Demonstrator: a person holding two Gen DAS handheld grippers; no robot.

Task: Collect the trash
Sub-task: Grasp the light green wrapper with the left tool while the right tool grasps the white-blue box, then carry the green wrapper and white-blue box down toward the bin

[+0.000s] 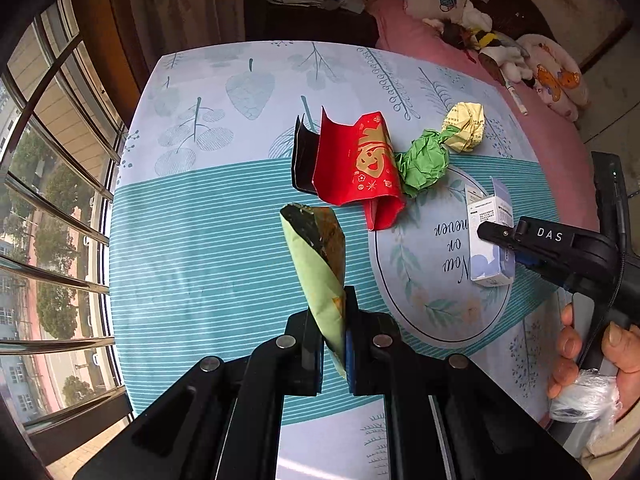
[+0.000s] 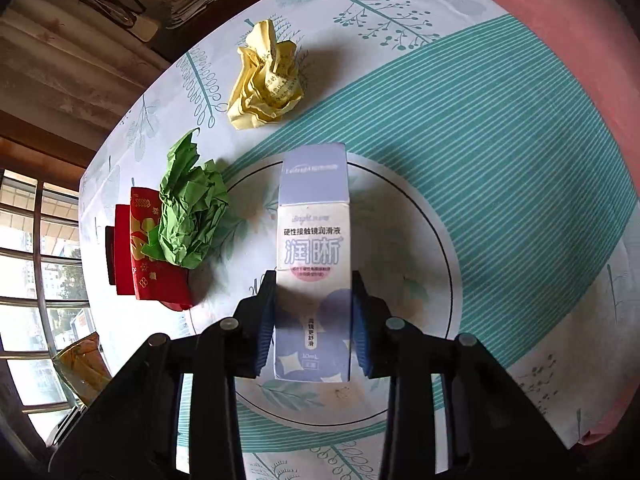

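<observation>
While the left hand-held gripper (image 1: 334, 344) pinches a limp green wrapper (image 1: 316, 256) above the bench (image 1: 192, 240), we see the right hand-held gripper (image 2: 313, 320) flanking the light, crushable carton (image 2: 313, 264); contact uncertain; grip its sides.

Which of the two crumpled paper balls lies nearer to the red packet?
The green paper ball. It rests against the red packet and overlaps its edge, while the yellow paper ball lies farther back on the table, apart from the packet.
</observation>
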